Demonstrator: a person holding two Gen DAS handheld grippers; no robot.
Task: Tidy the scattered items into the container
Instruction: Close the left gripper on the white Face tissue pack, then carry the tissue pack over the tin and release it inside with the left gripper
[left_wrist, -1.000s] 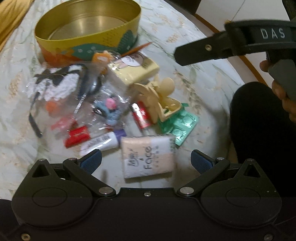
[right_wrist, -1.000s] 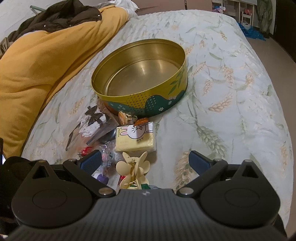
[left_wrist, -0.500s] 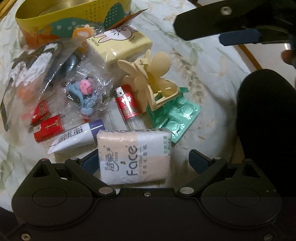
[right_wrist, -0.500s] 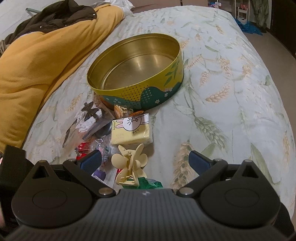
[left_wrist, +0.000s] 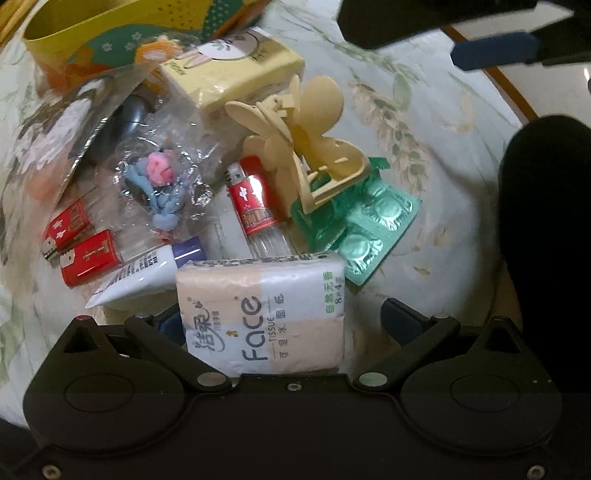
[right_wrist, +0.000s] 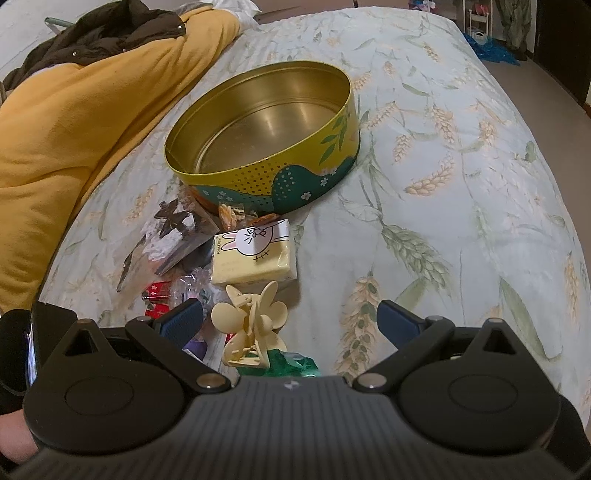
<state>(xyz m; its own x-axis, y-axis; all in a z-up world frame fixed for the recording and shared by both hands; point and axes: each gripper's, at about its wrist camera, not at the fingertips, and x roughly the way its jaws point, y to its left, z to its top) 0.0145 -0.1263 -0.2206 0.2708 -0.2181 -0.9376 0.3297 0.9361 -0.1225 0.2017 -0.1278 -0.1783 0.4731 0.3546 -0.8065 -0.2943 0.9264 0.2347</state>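
A round yellow-green tin (right_wrist: 266, 140) stands empty on the bed; its wall shows in the left wrist view (left_wrist: 122, 33). Items lie in a heap in front of it. My left gripper (left_wrist: 284, 321) is open around a "Face" tissue pack (left_wrist: 262, 314), its jaws on either side. Beyond lie a red lighter (left_wrist: 255, 203), a cream hair claw (left_wrist: 310, 147), green blister packs (left_wrist: 369, 229), a white tube (left_wrist: 147, 273), a bagged toy (left_wrist: 159, 181) and a yellow rabbit tissue pack (left_wrist: 236, 74). My right gripper (right_wrist: 288, 325) is open above the hair claw (right_wrist: 255, 325).
A yellow blanket (right_wrist: 74, 129) with a dark jacket (right_wrist: 92, 40) lies left of the tin. Two small red lighters (left_wrist: 77, 243) and a black-and-white packet (right_wrist: 177, 229) lie at the heap's left. The person's dark leg (left_wrist: 546, 221) is at the right.
My left gripper has moved forward and down until the Face tissue pack sits between its open jaws. My right gripper has drifted slightly closer over the hair claw.
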